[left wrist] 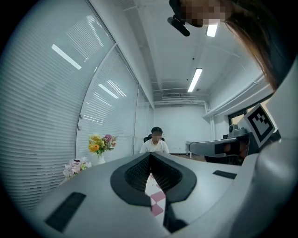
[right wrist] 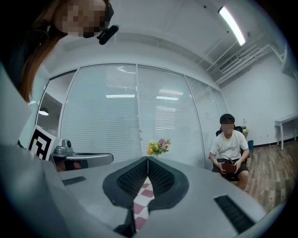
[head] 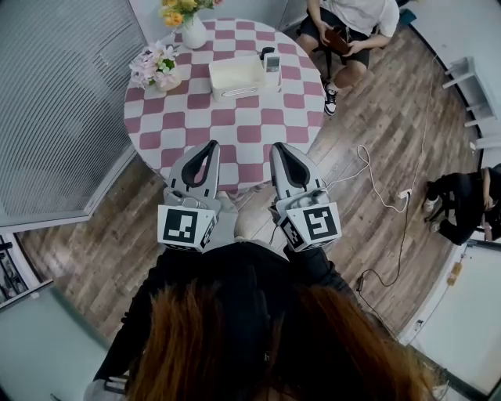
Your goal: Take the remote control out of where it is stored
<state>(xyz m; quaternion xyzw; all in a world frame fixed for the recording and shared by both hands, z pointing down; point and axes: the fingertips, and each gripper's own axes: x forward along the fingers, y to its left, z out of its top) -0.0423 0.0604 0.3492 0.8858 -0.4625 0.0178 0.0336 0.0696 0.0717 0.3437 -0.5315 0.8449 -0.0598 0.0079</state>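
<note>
1. Far left: a glass wall with white slatted blinds [head: 63, 102] runs along the left side of the room
2. Left of centre: a round table under a pink-and-white chequered cloth [head: 235, 125], on a brown wooden plank floor [head: 376, 117]
3. Table's left edge: a bunch of pale pink flowers [head: 155, 66]; farther back, a white vase of yellow and orange flowers [head: 192, 30]
4. Far middle of the table: a white rectangular open box [head: 235, 77]. Just beside its right end the slim dark remote control [head: 268, 54] stands upright in a small holder, a light grey piece next to it; too small for finer detail
5. Near edge of the table: the grey left gripper [head: 212, 146], marker cube at its near end, tips pointing far. In the left gripper view the left gripper [left wrist: 150, 155] has its jaws pressed together with nothing between them
6. Just beside it on the right: the grey right gripper [head: 276, 147], lying parallel. In the right gripper view the right gripper [right wrist: 147, 159] is closed tip to tip and empty. Both grippers are well apart from the remote control
7. Far right: a seated person in a white shirt and dark shorts [head: 352, 19], a dark brown thing held in the lap
8. Right: a thin white cable [head: 381, 202] trails over the floor; a second person in dark clothes [head: 470, 205] is low at the right edge
</note>
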